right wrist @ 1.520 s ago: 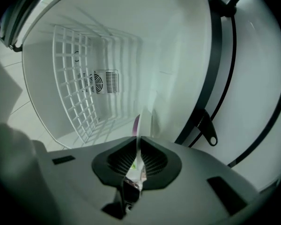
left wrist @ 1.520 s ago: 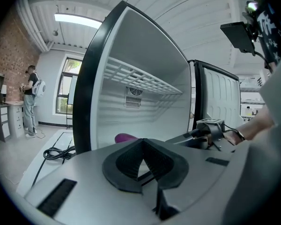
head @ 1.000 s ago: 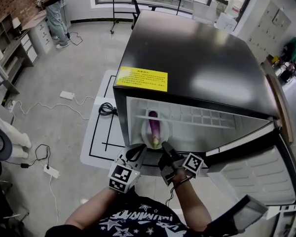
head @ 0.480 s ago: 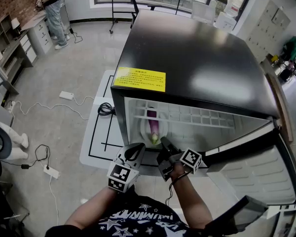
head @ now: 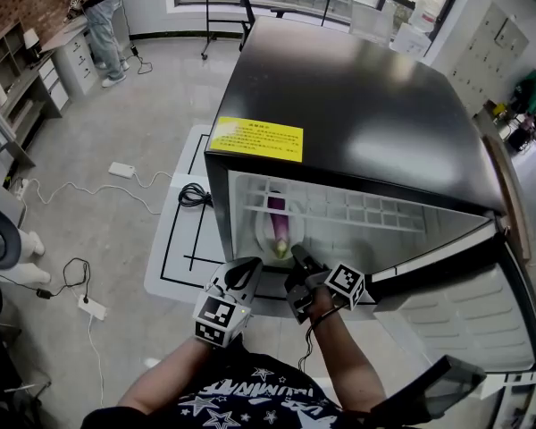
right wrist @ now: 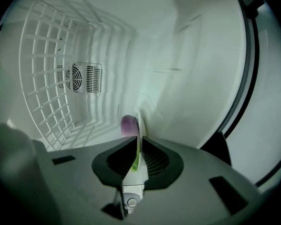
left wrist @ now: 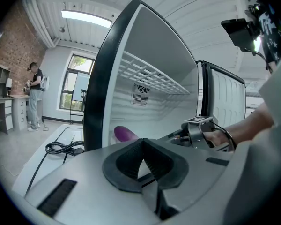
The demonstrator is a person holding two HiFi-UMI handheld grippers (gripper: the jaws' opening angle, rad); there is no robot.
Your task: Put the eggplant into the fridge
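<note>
Now, in the head view the glossy purple, green-capped eggplant [head: 280, 225] lies inside the open fridge [head: 357, 105], the left gripper view shows the left gripper [left wrist: 143, 158] pinched shut on nothing, and the right gripper view has the right gripper [right wrist: 136, 157] with its jaws clamped on the plate [right wrist: 139, 134] under it, so I'd slide it in level before releasing

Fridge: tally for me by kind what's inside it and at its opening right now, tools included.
eggplant: 1
plate: 1, under the eggplant
wire shelf: 1
tool: 2, the left tool shut and empty, the right tool shut on the plate's rim
Total: 5
</note>
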